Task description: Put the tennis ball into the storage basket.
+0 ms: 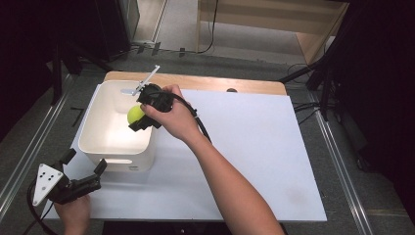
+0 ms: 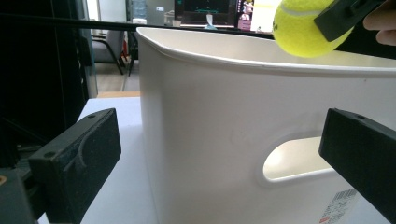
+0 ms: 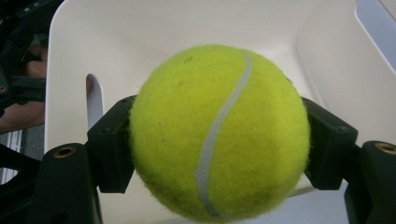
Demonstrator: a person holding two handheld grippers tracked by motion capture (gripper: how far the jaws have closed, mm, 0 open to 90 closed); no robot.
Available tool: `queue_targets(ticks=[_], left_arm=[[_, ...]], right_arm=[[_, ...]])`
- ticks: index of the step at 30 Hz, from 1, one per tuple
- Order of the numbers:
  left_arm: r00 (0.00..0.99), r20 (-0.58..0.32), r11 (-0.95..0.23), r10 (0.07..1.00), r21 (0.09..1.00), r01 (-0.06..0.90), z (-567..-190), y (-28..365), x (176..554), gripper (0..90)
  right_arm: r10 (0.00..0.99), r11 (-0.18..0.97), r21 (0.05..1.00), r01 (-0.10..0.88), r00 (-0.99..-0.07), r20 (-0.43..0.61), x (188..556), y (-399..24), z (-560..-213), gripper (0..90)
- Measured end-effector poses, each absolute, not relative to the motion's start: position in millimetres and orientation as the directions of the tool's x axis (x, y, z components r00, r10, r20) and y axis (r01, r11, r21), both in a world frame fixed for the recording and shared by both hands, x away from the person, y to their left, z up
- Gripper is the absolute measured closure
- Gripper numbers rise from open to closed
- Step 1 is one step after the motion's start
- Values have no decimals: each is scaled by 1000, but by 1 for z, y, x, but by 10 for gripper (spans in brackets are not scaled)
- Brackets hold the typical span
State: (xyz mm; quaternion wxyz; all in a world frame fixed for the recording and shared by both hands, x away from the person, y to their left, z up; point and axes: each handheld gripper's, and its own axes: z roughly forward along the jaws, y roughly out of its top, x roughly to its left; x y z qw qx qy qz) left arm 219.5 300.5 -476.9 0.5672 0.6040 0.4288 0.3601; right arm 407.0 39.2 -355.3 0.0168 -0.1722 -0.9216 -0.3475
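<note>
**Ball over the tub**

Our right gripper (image 1: 141, 117) pinches the ball (image 1: 134, 114) above the tub (image 1: 93, 142), toward its 3 o'clock wall. Released here, it may bounce out. Our left gripper (image 1: 83, 169) waits, fingers spread, at the tub's 7 o'clock on the bench (image 1: 254, 147).

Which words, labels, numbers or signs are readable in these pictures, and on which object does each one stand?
No text can be read.
Sticker with a barcode on the white bin, low, under the handle hole: print too small and blurred.
Monitor in the background: content too blurred.
Tennis ball, held between the right gripper fingers: a white seam, no brand visible.
</note>
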Motion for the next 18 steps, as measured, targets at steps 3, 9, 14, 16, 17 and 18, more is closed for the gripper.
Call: queue_targets(ticks=[3, 9, 14, 16, 17, 18], left_arm=[[374, -51, 10, 926, 994, 110, -477, 300, 219, 0], [374, -51, 10, 926, 994, 111, -477, 300, 219, 0], [375, -50, 9, 925, 994, 111, -477, 300, 220, 0], [375, -50, 9, 926, 994, 111, -477, 300, 219, 0], [375, -49, 8, 926, 994, 112, -477, 300, 219, 0], [376, -50, 9, 925, 994, 112, -477, 300, 219, 0]], right_arm=[[293, 706, 636, 313, -946, 139, 408, 42, -359, 236], [302, 728, 611, 310, -946, 120, 410, 44, -365, 235], [292, 741, 602, 297, -950, 109, 409, 47, -368, 233], [290, 751, 590, 297, -951, 109, 408, 48, -370, 232], [286, 758, 585, 289, -953, 101, 407, 50, -371, 231], [279, 764, 580, 284, -955, 100, 407, 51, -373, 230]])
